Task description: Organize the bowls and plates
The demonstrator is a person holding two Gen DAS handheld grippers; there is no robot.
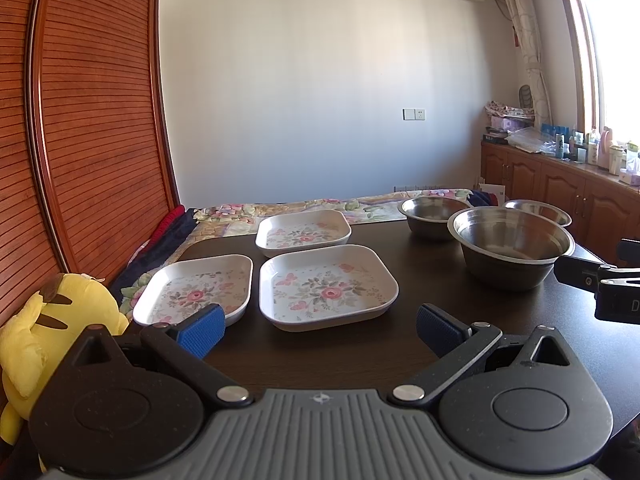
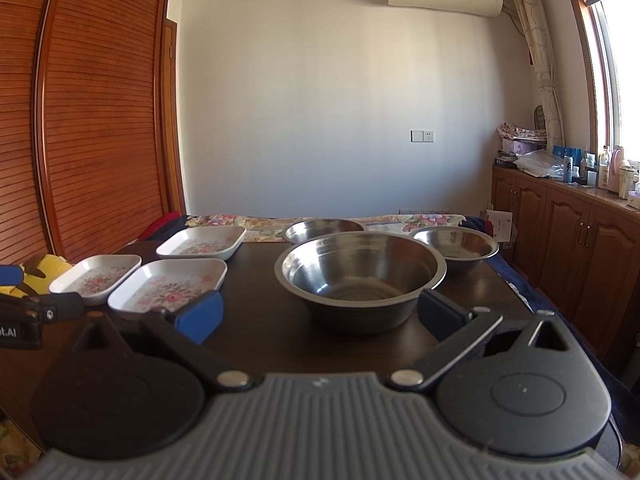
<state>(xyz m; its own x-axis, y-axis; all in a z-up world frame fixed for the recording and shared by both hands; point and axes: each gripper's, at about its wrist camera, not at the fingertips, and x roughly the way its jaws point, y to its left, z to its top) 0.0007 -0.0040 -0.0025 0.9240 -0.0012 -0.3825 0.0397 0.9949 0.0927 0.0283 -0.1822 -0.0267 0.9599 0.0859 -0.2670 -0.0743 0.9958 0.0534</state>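
Three white square plates with pink flower prints lie on the dark table [image 1: 420, 264]: a near middle plate [image 1: 326, 286], a near left plate [image 1: 196, 290] and a far plate [image 1: 302, 232]. Three steel bowls stand to the right: a large near bowl [image 1: 510, 252], a far left bowl [image 1: 434, 210] and a far right bowl [image 1: 538, 210]. My left gripper [image 1: 320, 330] is open and empty just in front of the near middle plate. My right gripper [image 2: 320, 316] is open and empty just in front of the large bowl [image 2: 360, 276]. The plates also show in the right wrist view [image 2: 168, 284].
A yellow plush toy [image 1: 52, 336] sits off the table's left edge beside a wooden slatted wardrobe [image 1: 80, 120]. A floral bedspread [image 1: 320, 206] lies behind the table. Wooden cabinets [image 2: 580, 232] with bottles on top run along the right wall.
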